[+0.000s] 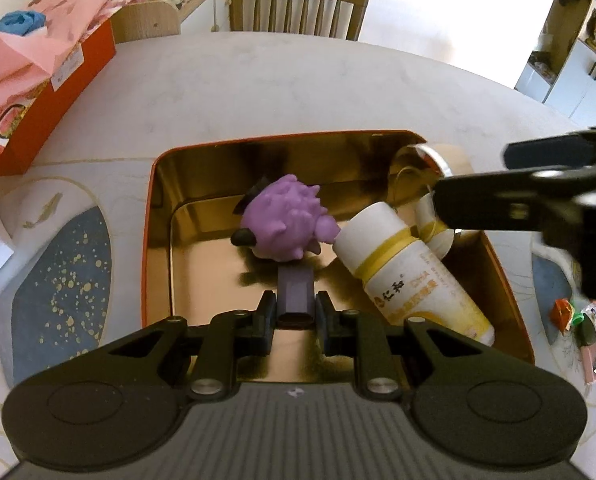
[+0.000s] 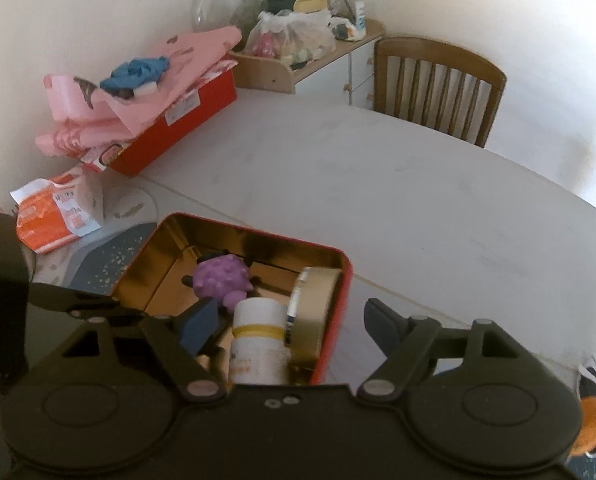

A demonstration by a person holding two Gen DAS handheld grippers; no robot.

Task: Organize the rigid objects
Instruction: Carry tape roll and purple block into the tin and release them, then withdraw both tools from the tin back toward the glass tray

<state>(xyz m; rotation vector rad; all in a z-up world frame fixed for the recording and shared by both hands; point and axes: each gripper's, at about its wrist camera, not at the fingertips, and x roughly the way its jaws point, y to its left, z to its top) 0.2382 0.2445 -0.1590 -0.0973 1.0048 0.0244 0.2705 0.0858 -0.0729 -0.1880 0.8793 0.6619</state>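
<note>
Left gripper is pinched narrow on a small purple block, low inside the red tin. At twelve o'clock from it sits a purple spiky toy; at two o'clock, a white bottle lies tilted. Right gripper hangs wide and empty above the tin's edge, bottle below. A round gold tin leans at the bottle's three o'clock.

The white bottle in the tin carries the orange characters "仁和"; other print is illegible.
</note>
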